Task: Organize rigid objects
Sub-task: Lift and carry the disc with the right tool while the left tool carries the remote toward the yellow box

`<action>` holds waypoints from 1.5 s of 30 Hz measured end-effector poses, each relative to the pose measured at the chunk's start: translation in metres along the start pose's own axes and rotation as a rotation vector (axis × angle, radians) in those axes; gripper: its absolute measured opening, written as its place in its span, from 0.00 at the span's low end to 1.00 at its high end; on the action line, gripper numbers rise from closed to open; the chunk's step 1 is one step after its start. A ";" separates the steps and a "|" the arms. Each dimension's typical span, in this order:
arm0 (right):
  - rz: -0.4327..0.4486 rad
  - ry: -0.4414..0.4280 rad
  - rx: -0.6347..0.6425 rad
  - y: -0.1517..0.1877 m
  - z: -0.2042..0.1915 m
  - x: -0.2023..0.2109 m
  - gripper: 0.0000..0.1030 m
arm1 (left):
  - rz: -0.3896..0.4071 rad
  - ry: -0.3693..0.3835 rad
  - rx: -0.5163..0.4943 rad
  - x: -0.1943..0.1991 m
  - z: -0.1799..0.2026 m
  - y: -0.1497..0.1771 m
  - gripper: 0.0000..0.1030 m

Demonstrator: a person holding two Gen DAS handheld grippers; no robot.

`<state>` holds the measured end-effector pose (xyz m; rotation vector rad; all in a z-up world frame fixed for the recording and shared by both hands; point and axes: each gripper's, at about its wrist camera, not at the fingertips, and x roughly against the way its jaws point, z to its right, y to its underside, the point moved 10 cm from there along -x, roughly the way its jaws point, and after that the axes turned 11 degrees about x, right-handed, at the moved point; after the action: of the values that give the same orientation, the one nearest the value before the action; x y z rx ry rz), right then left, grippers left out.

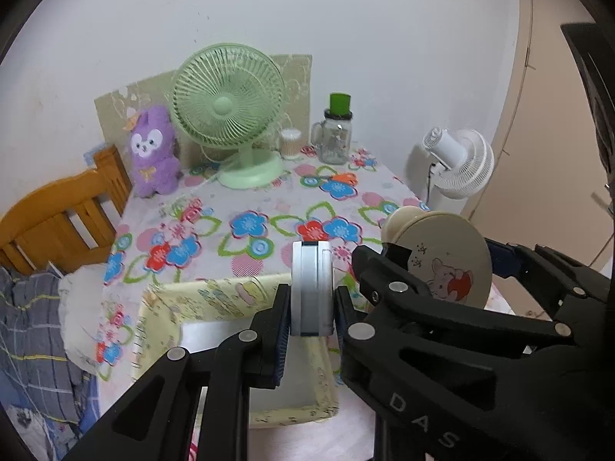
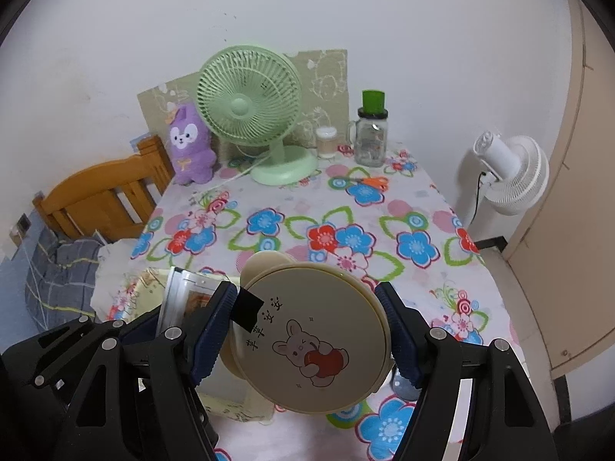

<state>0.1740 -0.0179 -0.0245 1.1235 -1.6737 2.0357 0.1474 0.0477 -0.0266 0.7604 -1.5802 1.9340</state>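
Observation:
My left gripper (image 1: 310, 317) is shut on a flat white-and-grey box (image 1: 310, 288), held on edge above an open pale yellow storage bin (image 1: 215, 299). My right gripper (image 2: 307, 340) is shut on a round cream compact mirror (image 2: 311, 340) with a rabbit drawing, held above the table beside the bin (image 2: 153, 280). The mirror (image 1: 447, 257) and the right gripper (image 1: 388, 269) also show at the right of the left wrist view. The left gripper's box shows in the right wrist view (image 2: 175, 299) at the left.
The table (image 2: 346, 207) has a floral cloth. At its back stand a green fan (image 2: 250, 107), a purple plush (image 2: 188, 146), a jar with green lid (image 2: 371, 134), a small container (image 2: 326, 141) and orange scissors (image 2: 371, 181). A white fan (image 2: 511, 169) is right, a wooden bed frame (image 2: 103, 196) left.

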 end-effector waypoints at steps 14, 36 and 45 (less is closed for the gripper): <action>-0.007 -0.034 0.048 0.000 -0.046 -0.020 0.73 | -0.004 -0.057 0.060 -0.008 -0.054 0.011 0.21; -0.113 -0.084 0.066 0.026 -0.096 -0.087 0.73 | -0.081 -0.118 0.102 -0.056 -0.113 0.042 0.21; -0.114 -0.080 0.048 0.031 -0.096 -0.101 0.74 | -0.047 -0.132 0.078 -0.061 -0.116 0.042 0.21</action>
<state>0.1837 0.0870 -0.1199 1.3018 -1.5655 1.9943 0.1499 0.1517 -0.1169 0.9664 -1.5557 1.9564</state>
